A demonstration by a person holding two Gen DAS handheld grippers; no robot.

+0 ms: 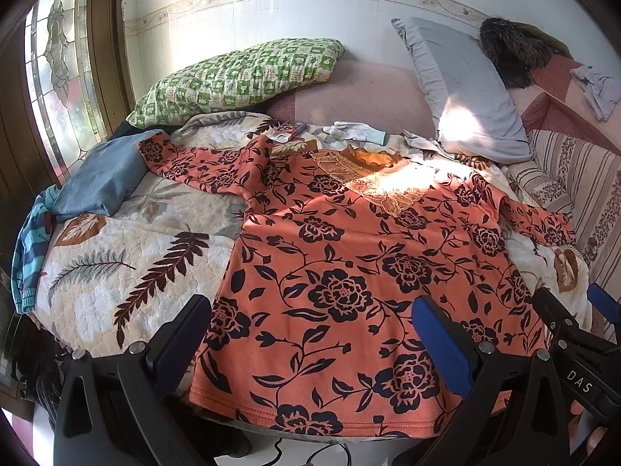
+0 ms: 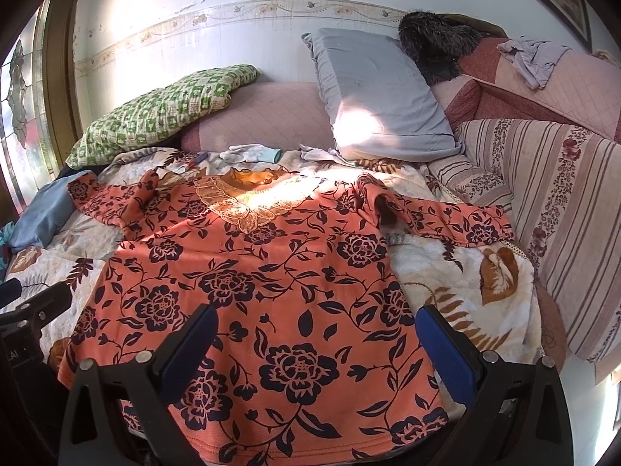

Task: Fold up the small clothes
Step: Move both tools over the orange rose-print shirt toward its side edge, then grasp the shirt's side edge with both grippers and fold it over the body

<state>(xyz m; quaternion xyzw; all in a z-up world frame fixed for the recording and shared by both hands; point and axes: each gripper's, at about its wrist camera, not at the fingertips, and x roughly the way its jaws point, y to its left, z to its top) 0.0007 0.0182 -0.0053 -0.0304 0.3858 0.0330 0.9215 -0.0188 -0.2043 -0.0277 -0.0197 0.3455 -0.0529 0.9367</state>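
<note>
We hover both the left gripper (image 1: 310,339) and right gripper (image 2: 316,343), jaws released and empty, over the orange floral top (image 1: 349,272) spread flat on the bed (image 1: 116,272); folding seems unstarted, so next we likely grasp a sleeve (image 2: 458,221).

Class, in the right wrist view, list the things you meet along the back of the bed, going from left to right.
Green checked pillow → white glove → grey pillow → dark furry item → crumpled lilac cloth.
</note>
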